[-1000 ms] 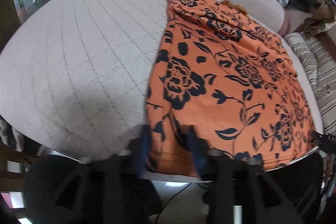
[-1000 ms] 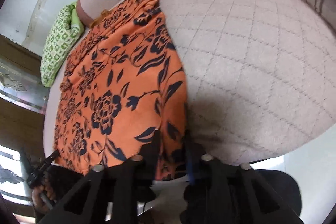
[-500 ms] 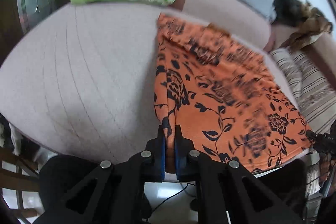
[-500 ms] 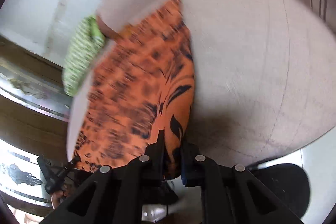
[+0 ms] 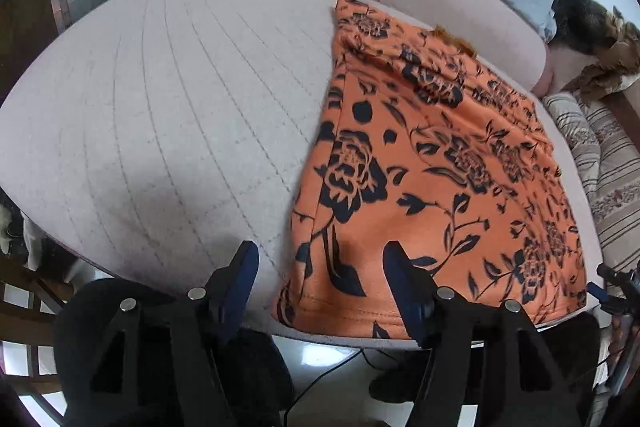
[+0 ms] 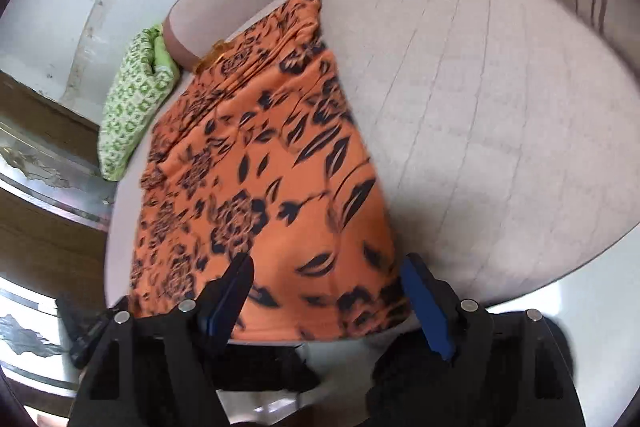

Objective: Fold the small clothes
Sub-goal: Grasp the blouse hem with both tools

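Left wrist view: left tool (image 5: 320,267) has just spread, its jaws straddling the near corner of the orange floral garment (image 5: 432,163) flat on the bed (image 5: 160,107). Right tool (image 6: 326,281) likewise just opened. Smoothing looks done; next, regrip the hem and fold.

Both wrist views look down closely, sharing the orange garment (image 5: 432,163).
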Demonstrator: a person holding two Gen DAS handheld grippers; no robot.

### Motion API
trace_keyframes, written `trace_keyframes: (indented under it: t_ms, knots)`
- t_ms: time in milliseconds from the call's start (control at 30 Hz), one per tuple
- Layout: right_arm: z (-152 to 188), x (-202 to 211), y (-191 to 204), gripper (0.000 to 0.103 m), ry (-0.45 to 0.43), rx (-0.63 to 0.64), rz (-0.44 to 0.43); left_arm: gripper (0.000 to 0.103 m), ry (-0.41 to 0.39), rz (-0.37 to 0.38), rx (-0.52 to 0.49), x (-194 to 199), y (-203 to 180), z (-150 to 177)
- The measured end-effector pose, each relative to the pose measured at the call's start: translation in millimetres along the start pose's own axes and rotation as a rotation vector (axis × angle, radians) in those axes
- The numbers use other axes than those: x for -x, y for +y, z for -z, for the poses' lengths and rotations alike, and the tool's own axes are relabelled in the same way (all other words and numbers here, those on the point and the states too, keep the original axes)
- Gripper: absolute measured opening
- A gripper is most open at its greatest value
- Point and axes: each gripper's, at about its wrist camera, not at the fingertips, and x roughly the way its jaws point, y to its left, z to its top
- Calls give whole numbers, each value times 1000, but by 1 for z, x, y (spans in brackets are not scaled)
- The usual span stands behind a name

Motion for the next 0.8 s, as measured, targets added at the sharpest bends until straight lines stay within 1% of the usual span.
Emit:
trace_keyframes:
  t_ms: [67,100,133,167,200,233,300,367,400,433,467,500,533,567,600,633,667,700,733,767,800]
  knots:
    - [-1,-11,-3,79,47,-25,-8,65,65,18,4,-15,-3,2]
    - [1,-18,-3,75,75,-13,-5,65,75,9,-5,-18,-3,4]
    - [5,-20,-2,70,85,-2,-3,51,63,-13,-26,-17,-7,5]
    - [6,-21,0,52,91,13,-1,35,56,-35,-55,-16,-10,6]
    - [7,-23,2,14,110,16,-15,8,63,-27,-68,-15,-10,5]
    - [8,-20,-2,14,108,-4,-35,8,70,6,-58,-12,-10,4]
    - [6,-12,-1,14,87,-13,-53,8,13,-1,-90,3,-15,-1]
    - [4,-3,1,14,65,-20,-98,8,-26,15,-81,12,-17,-5]
    - [3,-3,1,17,63,-18,-95,9,-30,18,-61,11,-15,-7]
    - [3,-6,0,18,64,-14,-71,11,-19,14,-52,5,-13,-7]
    - [4,-13,-2,21,79,-16,-51,13,13,5,-50,-4,-13,-6]
    - [5,-19,-8,29,101,-34,-36,20,56,-16,-42,-16,-11,-4]
    - [6,-23,-12,39,117,-50,-31,27,70,-16,-32,-19,-9,-2]
    - [6,-24,-10,45,107,-43,-46,32,54,2,-30,-17,-9,-1]
    - [6,-23,-6,55,102,-28,-55,48,53,23,-30,-15,-11,-1]
    - [6,-23,-3,58,104,-21,-60,51,50,27,-30,-14,-13,-2]
    - [5,-25,1,59,110,-12,-53,51,51,13,-43,-15,-15,-2]
    - [4,-30,2,55,119,-7,-47,36,50,1,-59,-16,-17,-2]
    - [3,-32,2,47,125,-7,-41,11,48,-19,-72,-20,-19,-3]
    - [2,-34,0,14,133,-13,-34,11,49,-6,-69,-21,-18,-5]
    - [0,-35,-5,13,139,-40,-55,9,58,30,-40,-19,-12,-6]
